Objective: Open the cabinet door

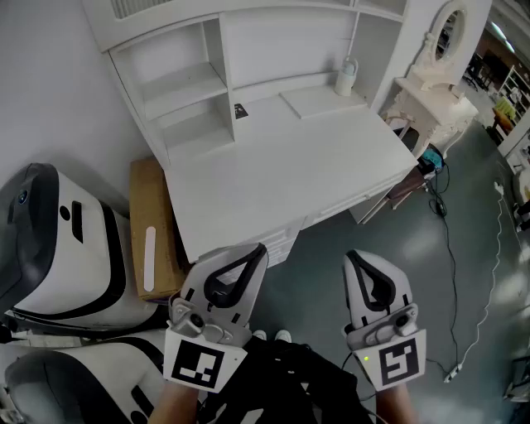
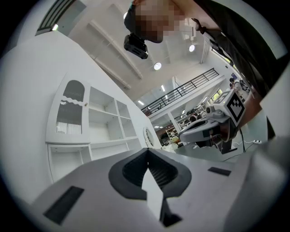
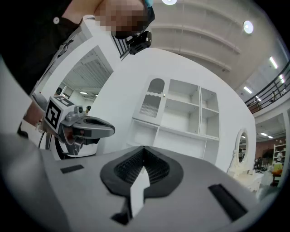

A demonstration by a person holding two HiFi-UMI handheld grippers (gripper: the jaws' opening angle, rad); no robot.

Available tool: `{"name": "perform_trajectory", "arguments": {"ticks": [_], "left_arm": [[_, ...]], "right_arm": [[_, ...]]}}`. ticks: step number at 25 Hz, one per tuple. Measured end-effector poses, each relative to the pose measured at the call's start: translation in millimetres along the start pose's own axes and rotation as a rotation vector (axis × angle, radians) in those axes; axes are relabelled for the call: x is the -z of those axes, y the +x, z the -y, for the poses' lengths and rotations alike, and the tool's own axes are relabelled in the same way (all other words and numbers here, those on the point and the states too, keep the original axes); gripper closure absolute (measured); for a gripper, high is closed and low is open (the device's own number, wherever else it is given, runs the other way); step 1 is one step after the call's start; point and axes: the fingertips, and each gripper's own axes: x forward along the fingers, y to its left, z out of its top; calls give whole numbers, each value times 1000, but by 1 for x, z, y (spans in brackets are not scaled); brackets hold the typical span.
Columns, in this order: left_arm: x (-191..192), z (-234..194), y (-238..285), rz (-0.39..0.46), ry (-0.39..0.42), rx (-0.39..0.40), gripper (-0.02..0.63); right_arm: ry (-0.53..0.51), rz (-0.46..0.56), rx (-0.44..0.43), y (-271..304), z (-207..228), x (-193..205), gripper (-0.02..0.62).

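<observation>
L gripper (image 1: 258,248) & R gripper (image 1: 352,258): both w/ jaws together, nothing betw. them. They're held level just off the front edge of the desk (image 1: 273,178). The cabinet door (image 2: 70,111) is an arched, slatted panel, long axis upright, at the top-left corner of the hutch (image 1: 248,50) on the desk's back edge. It lies ahead, up & left of both grippers. L is nearer, so the reach prob. falls to L.

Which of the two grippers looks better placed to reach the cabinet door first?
Probably the left gripper: the slatted cabinet door sits at the shelf unit's upper left, on its side. The right gripper hangs further right. Both are shut, empty and well short of it.
</observation>
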Motion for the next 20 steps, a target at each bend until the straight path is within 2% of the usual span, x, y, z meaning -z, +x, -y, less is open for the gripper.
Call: {"name": "perform_trajectory", "arguments": {"ticks": [8, 20], "left_arm": [[-5, 2, 0, 12, 7, 4, 606], [-12, 13, 6, 11, 14, 3, 606]], "right_arm": [[15, 9, -31, 1, -4, -2, 597], [29, 12, -27, -12, 5, 0, 597]]}}
